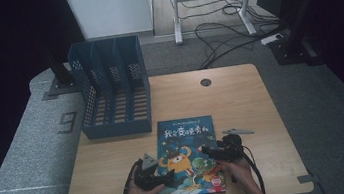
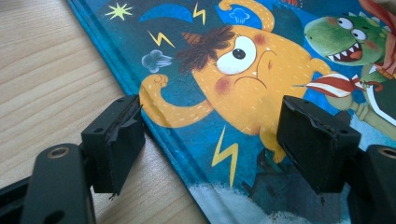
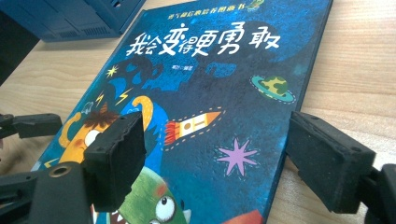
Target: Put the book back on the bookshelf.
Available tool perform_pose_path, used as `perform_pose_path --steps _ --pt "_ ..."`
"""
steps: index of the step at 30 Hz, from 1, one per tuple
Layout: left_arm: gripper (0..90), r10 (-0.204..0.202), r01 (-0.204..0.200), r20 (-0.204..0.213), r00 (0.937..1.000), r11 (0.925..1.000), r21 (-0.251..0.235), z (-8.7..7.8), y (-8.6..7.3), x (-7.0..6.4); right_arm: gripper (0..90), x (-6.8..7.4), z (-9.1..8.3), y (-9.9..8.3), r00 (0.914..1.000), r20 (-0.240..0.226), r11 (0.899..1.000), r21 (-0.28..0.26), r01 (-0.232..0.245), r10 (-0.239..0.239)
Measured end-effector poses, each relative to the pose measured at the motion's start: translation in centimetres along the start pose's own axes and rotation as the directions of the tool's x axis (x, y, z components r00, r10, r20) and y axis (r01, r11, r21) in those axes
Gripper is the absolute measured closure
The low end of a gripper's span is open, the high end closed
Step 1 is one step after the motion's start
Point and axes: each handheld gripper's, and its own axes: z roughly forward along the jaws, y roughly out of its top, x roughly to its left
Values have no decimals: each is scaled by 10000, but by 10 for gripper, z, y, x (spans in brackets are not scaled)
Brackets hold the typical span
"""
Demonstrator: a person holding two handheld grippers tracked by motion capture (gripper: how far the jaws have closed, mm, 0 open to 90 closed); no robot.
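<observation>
Both claws, left claw (image 1: 166, 177) and right claw (image 1: 206, 150), hang spread over the picture book (image 1: 188, 155) lying flat on the counter (image 1: 242, 113); stiff, slick hardcover, so pinch its edges.

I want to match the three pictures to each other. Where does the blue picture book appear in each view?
High view: the picture book lies flat at the table's near middle, between the two grippers.
Left gripper view: its lower left part, with the orange monster, crosses the picture's middle and right.
Right gripper view: it runs from the top down between the jaws.
Shared landmark: the orange monster on the cover.
</observation>
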Motion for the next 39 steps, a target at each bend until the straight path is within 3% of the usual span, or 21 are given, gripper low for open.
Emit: perform_pose_path --steps 9,13,19,23,32,39 --pt "216 -263 266 277 9993 9996 -106 -1 0 4 201 1 -8 5 9988 -490 9997 -228 -73 62" --pt "211 -392 398 431 9983 9991 -136 -2 -1 6 197 2 -13 6 9972 -731 9992 -385 98 -126" --pt "207 -466 475 483 9977 9987 -174 -2 -1 7 189 0 -16 8 9937 -1117 9985 -528 -124 64" --pt "199 -468 475 396 9981 9987 -168 -2 -1 8 183 0 -15 7 9931 -1156 9992 -338 -215 175" --pt "200 -417 422 294 9987 9990 -147 -2 -1 8 182 -6 -13 7 9838 -1559 9956 -166 -918 881" --pt "201 -391 394 183 9991 9991 -129 -2 -1 8 174 -5 -11 5 9869 -1451 9975 109 -704 712"
